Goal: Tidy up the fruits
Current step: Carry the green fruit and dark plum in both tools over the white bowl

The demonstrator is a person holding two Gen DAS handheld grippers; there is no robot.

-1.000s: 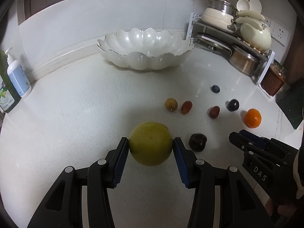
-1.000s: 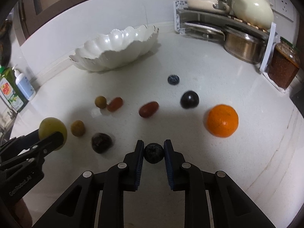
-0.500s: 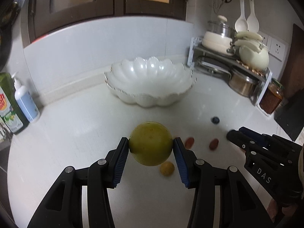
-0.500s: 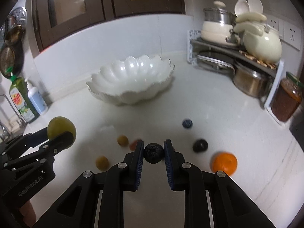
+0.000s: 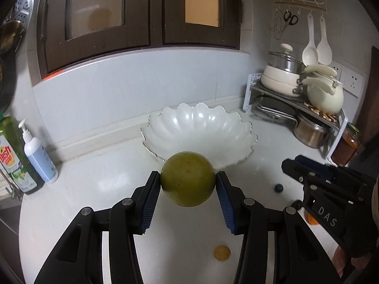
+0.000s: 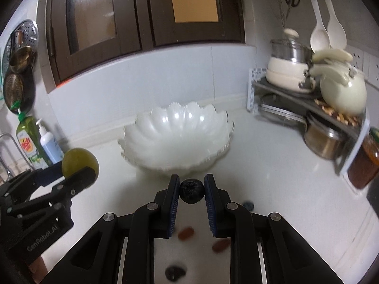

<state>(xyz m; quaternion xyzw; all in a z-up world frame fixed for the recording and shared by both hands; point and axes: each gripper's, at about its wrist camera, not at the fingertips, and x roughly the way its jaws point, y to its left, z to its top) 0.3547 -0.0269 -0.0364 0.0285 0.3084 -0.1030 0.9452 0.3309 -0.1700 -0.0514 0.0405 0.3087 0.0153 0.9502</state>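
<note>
Left gripper (image 5: 188, 179) fingers clamp round yellow-green fruit (image 5: 188, 178); right gripper (image 6: 191, 190) fingers pinch small dark berry (image 6: 191, 190); both aloft facing scalloped white bowl (image 5: 199, 127), presumably for drop-off.

Counter in front of white bowl (image 5: 199, 127) open; pot rack (image 5: 296, 101) crowds its right, bottles (image 5: 35, 156) far left.

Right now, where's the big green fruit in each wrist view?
Left wrist view: green fruit sits centre frame, clamped in the left gripper, just in front of the white scalloped bowl.
Right wrist view: green fruit shows at the left edge, held in the left gripper, left of the bowl.
Shared landmark: the white scalloped bowl against the back wall.
</note>
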